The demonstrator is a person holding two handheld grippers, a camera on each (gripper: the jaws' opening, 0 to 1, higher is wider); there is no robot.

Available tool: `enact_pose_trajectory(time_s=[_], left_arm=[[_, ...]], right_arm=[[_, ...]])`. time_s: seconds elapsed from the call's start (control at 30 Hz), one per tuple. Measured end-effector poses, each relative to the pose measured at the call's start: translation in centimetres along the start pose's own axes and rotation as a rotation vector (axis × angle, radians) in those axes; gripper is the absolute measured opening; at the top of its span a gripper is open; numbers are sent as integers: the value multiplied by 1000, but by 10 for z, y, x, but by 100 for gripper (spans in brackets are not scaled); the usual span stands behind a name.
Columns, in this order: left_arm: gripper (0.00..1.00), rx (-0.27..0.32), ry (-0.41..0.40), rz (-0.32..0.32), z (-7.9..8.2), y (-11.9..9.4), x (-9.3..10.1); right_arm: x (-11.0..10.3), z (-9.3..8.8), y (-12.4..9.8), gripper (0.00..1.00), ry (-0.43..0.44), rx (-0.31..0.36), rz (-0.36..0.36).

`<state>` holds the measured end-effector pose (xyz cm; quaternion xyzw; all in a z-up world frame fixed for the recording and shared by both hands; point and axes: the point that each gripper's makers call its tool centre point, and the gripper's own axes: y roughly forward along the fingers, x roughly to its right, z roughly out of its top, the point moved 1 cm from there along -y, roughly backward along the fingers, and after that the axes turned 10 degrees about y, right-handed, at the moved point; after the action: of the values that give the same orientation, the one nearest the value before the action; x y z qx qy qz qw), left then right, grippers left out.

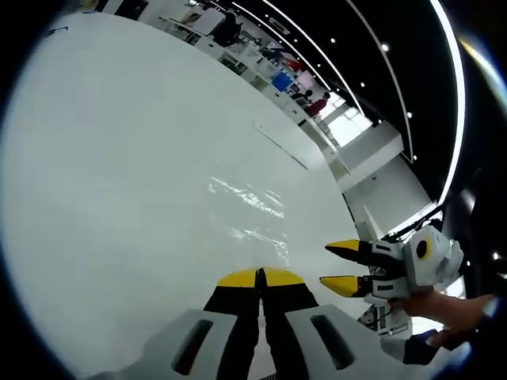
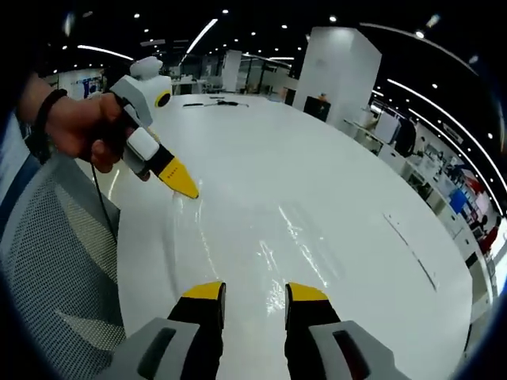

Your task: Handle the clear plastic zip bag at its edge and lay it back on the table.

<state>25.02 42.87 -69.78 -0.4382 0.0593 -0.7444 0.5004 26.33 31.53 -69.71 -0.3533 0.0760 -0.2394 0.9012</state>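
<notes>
The clear plastic zip bag (image 1: 247, 207) lies flat on the white table (image 1: 119, 158) and shows mainly as glints and creases. In the right gripper view the bag (image 2: 269, 245) spreads out just ahead of my right gripper (image 2: 255, 293), which is open and holds nothing. My left gripper (image 1: 258, 277) is shut, with its yellow tips together at the bag's near edge. From the right gripper view, the left gripper (image 2: 184, 182) is held in a hand and points down onto the bag's left corner. The right gripper (image 1: 342, 266) enters the left gripper view from the right, jaws apart.
A thin strip-like mark (image 2: 410, 249) lies on the table beyond the bag. A mesh chair back (image 2: 55, 261) stands at the table's near side. Desks and people (image 1: 285, 79) are far behind, and a white pillar (image 2: 337, 71) rises past the table.
</notes>
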Motion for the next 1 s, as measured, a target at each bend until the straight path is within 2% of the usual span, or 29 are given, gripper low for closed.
enact_pose_trajectory(time_s=[0.13, 0.2, 0.33, 0.43, 0.57, 0.8, 1.0], left_arm=[[0, -10, -3, 0, 1, 3, 1], [0, -11, 1, 1, 1, 3, 0], [0, 3, -17, 3, 5, 3, -3], [0, 5, -27, 3, 5, 2, 0], [0, 11, -35, -2, 6, 3, 0], [0, 18, -49, -12, 8, 5, 2], [0, 19, -54, -23, 8, 3, 12]], right_arm=[[-29, 16, 5, 27, -50, 21, 40], [-40, 18, 10, 28, -60, 18, 58], [-50, 21, 19, 34, -25, 31, 40], [-60, 23, 26, 35, -42, 28, 40], [-63, 20, 34, 34, -55, 11, 25], [-72, 12, 42, 31, -183, -29, -12], [-69, 10, 45, 23, -197, -46, -33]])
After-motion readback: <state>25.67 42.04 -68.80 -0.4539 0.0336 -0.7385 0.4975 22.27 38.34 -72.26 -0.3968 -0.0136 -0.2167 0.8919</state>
